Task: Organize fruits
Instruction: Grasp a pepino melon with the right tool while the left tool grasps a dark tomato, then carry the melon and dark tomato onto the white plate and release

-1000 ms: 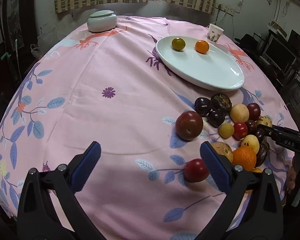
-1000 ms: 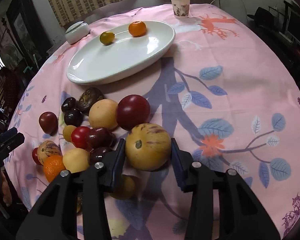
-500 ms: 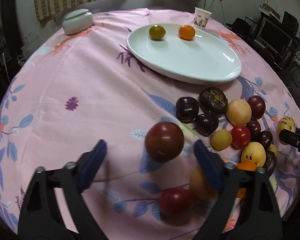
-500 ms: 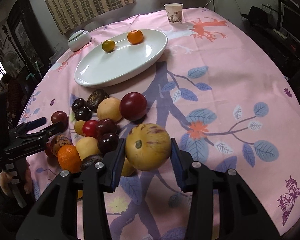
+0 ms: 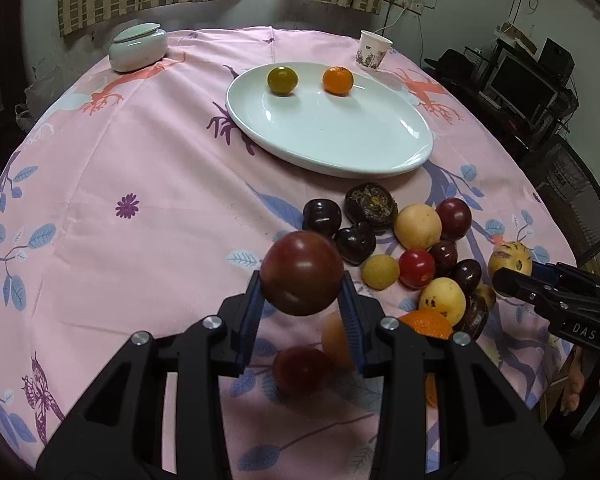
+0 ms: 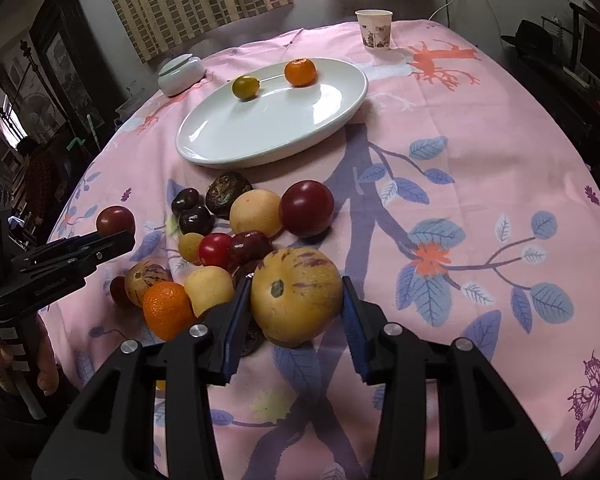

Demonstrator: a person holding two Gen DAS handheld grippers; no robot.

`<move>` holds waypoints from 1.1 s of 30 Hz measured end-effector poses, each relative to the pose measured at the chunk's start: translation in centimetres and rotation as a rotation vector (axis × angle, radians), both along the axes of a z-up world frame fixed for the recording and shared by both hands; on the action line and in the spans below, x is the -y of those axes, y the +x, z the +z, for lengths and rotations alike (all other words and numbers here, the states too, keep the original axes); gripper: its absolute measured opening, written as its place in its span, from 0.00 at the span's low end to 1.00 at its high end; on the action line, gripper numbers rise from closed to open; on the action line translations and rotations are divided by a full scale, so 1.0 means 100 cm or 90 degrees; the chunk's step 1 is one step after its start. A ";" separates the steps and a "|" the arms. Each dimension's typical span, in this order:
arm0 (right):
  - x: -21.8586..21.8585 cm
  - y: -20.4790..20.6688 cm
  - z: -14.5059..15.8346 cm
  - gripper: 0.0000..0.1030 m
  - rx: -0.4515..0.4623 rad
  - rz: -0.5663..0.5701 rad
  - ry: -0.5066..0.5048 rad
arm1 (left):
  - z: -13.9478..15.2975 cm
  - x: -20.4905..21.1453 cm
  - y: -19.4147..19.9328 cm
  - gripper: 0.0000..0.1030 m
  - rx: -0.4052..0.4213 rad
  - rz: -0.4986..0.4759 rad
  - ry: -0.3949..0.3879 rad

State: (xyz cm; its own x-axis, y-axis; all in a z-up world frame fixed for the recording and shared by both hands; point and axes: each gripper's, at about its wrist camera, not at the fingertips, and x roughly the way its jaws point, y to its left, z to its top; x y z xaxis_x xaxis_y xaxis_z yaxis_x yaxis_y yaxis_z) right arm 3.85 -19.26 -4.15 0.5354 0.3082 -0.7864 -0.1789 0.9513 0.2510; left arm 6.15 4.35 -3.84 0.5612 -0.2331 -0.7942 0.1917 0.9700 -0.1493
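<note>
My left gripper [image 5: 301, 280] is closing on a dark red round fruit [image 5: 302, 272], and both blue pads touch its sides; the right wrist view shows this fruit [image 6: 115, 220] at the tips, left of the pile. My right gripper [image 6: 296, 292] is shut on a yellow, purple-streaked melon [image 6: 296, 296], held just above the pile of mixed fruit [image 6: 236, 236]. The white oval plate [image 5: 340, 140] behind the pile holds a greenish citrus [image 5: 282, 80] and an orange [image 5: 337, 79]. More pile fruit lies under and right of my left gripper, partly hidden.
A paper cup [image 5: 374, 50] stands behind the plate and a pale lidded jar [image 5: 138, 46] at the far left of the pink floral cloth [image 5: 140, 200]. A hand [image 6: 4, 356] grips the left tool. Dark furniture and screens crowd the table's right side.
My left gripper moved forward and right over the dark red fruit and its jaws came in from wide apart onto it. The right gripper rose slightly with the melon.
</note>
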 end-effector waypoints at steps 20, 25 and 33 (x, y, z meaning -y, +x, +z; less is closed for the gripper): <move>-0.027 0.131 0.058 0.43 0.056 0.075 -0.088 | 0.057 0.028 0.139 0.37 0.017 -0.073 0.034; -0.035 0.207 0.035 0.43 0.054 0.056 -0.129 | 0.028 0.059 0.220 0.37 -0.018 -0.078 0.040; -0.031 0.269 0.004 0.43 -0.001 0.051 -0.118 | -0.007 0.081 0.278 0.37 -0.058 -0.088 0.046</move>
